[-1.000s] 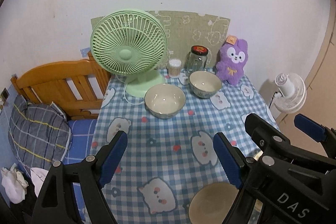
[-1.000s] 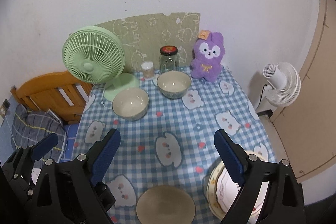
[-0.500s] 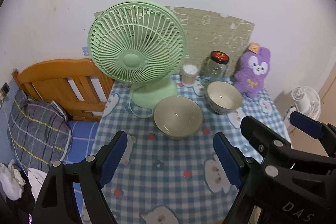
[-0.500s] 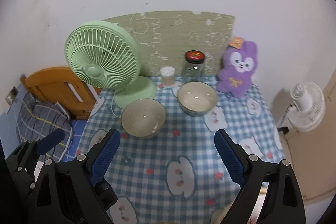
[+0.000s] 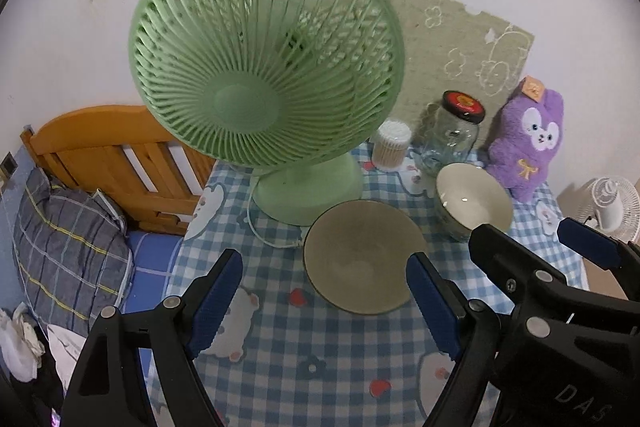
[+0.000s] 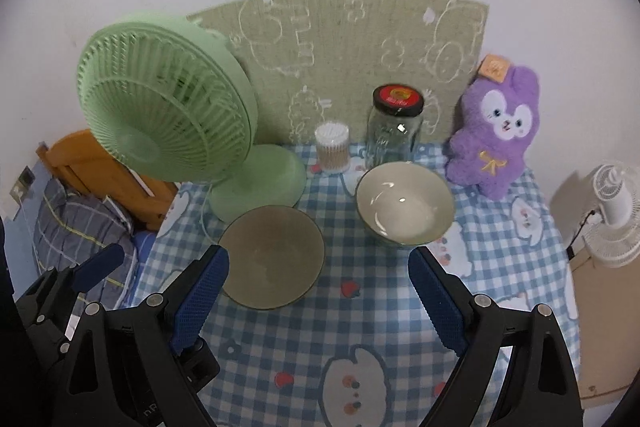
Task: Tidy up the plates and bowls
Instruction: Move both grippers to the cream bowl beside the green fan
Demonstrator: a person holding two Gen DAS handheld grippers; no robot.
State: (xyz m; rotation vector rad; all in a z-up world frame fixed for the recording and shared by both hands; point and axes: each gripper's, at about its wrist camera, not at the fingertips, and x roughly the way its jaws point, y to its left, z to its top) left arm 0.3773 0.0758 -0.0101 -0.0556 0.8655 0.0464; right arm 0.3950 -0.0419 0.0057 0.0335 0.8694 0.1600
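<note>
Two cream bowls stand on the blue checked tablecloth (image 5: pixel 332 355). The near bowl (image 5: pixel 362 257) (image 6: pixel 271 258) sits in front of the green fan's base. The far bowl (image 5: pixel 474 201) (image 6: pixel 405 203) sits by the glass jar. My left gripper (image 5: pixel 324 301) is open and empty, just short of the near bowl. My right gripper (image 6: pixel 318 297) is open and empty, its span covering both bowls from the near side. The right gripper's body also shows at the right of the left wrist view (image 5: pixel 560 311). No plates are in view.
A green desk fan (image 5: pixel 266 67) (image 6: pixel 164 107) stands at the table's back left. A red-lidded glass jar (image 6: pixel 396 123), a cotton swab tub (image 6: pixel 332 147) and a purple plush rabbit (image 6: pixel 496 131) line the back. A wooden bed frame (image 5: pixel 116 159) is left, a white fan (image 6: pixel 612 215) right.
Both grippers have moved forward toward the back of the table. The bowls and fan now loom larger, and the near plates and bowl have dropped out of view. Jaws stayed open.
</note>
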